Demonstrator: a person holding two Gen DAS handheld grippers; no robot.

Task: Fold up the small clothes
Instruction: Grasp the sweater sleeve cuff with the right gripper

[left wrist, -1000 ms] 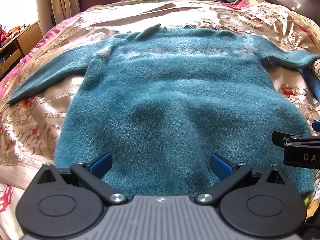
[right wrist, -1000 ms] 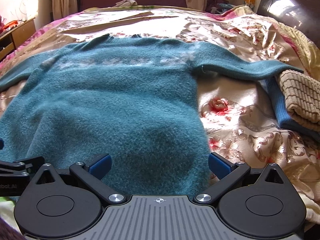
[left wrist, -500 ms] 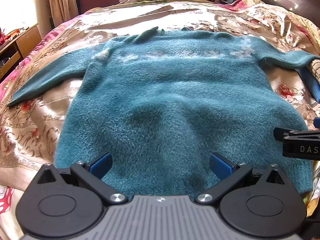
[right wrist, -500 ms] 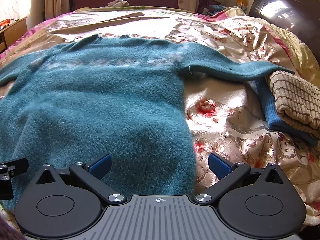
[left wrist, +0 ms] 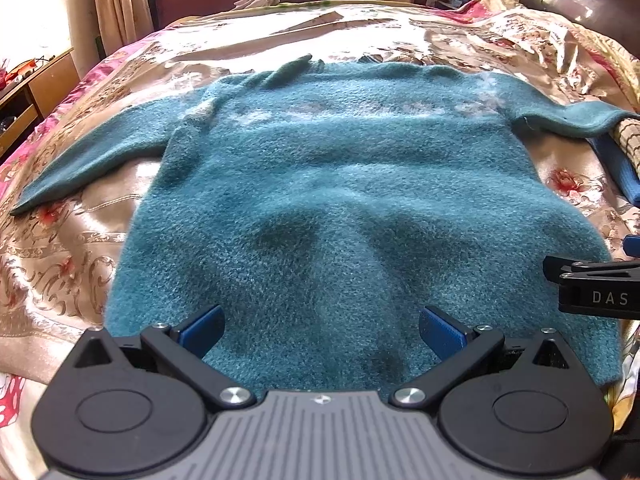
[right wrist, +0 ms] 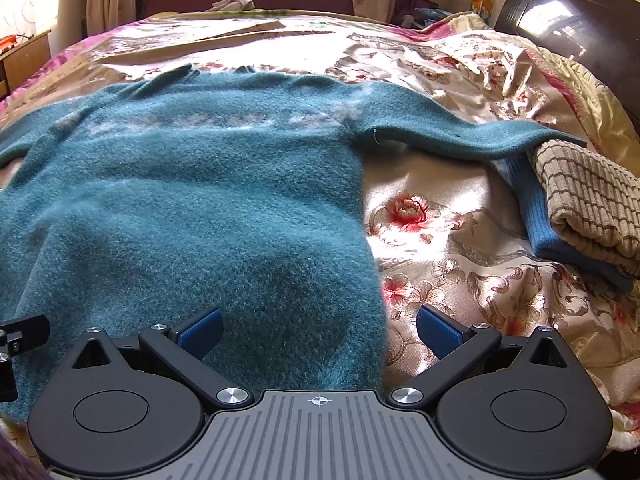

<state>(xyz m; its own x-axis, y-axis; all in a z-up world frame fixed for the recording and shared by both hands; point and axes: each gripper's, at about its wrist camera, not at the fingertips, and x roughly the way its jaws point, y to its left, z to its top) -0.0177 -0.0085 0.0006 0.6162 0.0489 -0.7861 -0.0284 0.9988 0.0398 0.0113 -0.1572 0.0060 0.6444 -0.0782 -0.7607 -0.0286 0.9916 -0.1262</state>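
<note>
Teal sweater (left wrist: 340,208) spread flat on a bed, both our grippers spread wide over its hem

Our left gripper (left wrist: 322,330) hovers above the middle of the hem at the bedspread's (right wrist: 440,248) near edge, blue fingertips (left wrist: 202,328) apart and holding nothing; our right gripper (right wrist: 318,330) straddles the sweater's right side edge near the hem corner, likewise spread and empty. Both gripper bodies hide the hem's edge. One sleeve reaches towards the left edge; the other ends draped on a folded tan ribbed cloth (right wrist: 588,200) over a blue knit (right wrist: 536,216), both cut off at the right. The sweater is fuzzy wool with a faint pale chest band; the bedspread is shiny floral satin
</note>
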